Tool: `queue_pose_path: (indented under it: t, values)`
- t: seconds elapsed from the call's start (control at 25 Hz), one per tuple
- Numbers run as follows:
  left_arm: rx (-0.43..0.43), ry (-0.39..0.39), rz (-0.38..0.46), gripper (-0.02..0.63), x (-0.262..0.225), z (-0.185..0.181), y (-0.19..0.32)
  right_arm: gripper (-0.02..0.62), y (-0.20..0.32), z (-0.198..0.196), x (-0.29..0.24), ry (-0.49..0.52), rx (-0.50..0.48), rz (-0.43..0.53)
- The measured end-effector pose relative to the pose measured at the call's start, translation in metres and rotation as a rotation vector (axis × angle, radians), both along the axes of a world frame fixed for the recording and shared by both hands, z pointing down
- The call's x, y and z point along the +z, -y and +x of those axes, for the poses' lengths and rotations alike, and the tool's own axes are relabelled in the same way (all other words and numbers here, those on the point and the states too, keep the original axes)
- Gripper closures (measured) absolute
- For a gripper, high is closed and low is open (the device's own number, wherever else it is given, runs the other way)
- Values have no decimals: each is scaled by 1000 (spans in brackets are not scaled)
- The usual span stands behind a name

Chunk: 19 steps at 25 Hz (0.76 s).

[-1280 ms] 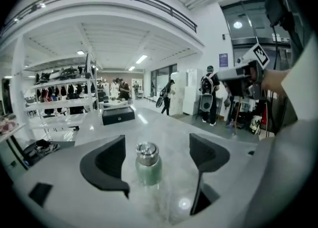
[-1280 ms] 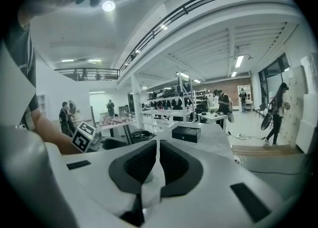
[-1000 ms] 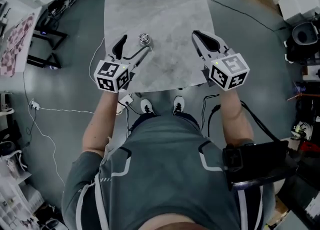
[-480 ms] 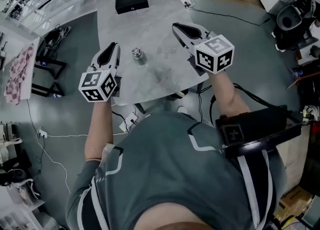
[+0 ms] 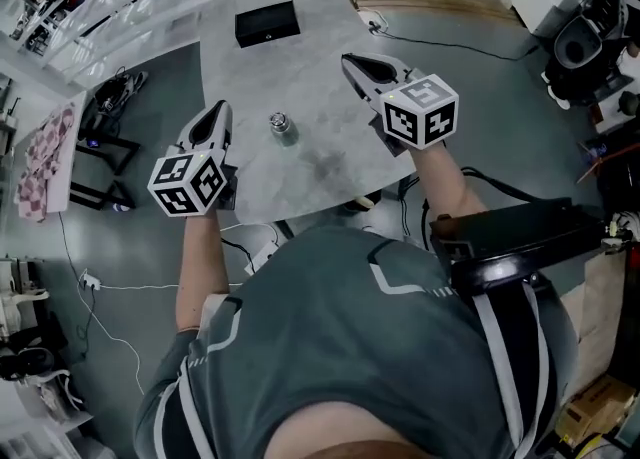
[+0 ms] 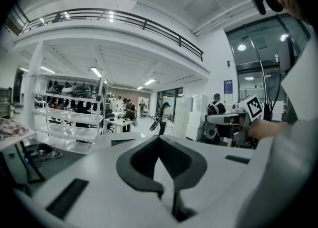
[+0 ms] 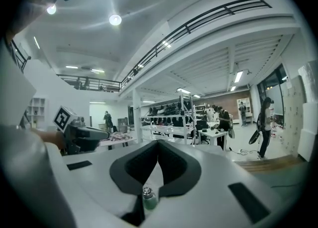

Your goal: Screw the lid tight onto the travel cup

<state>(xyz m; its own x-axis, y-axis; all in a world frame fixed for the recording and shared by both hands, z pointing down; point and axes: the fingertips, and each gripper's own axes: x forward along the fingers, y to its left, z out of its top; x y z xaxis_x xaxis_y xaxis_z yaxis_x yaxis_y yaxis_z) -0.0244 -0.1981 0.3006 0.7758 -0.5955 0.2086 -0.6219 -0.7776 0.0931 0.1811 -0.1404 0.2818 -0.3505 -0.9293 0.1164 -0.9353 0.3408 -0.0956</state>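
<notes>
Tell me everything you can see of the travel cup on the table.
The cup is small, with a pale greenish body and a shiny silver lid sitting on top. Whether the lid is screwed tight cannot be told. It stands upright by itself on the grey marbled table, near the middle of the front half. Nothing touches it: the left gripper and right gripper are held apart from it on either side, both shut and empty.

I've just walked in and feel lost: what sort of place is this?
Probably a big open-plan workshop or lab: a railed mezzanine runs overhead, racks are loaded with gear, and cables trail around the table.
</notes>
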Motion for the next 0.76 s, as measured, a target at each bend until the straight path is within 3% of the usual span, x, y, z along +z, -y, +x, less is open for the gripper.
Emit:
queue_pose_path:
  t: [0.76]
  values:
    - [32,34,19,597,0,-15,3,566,7,-13,9,13,44,-23]
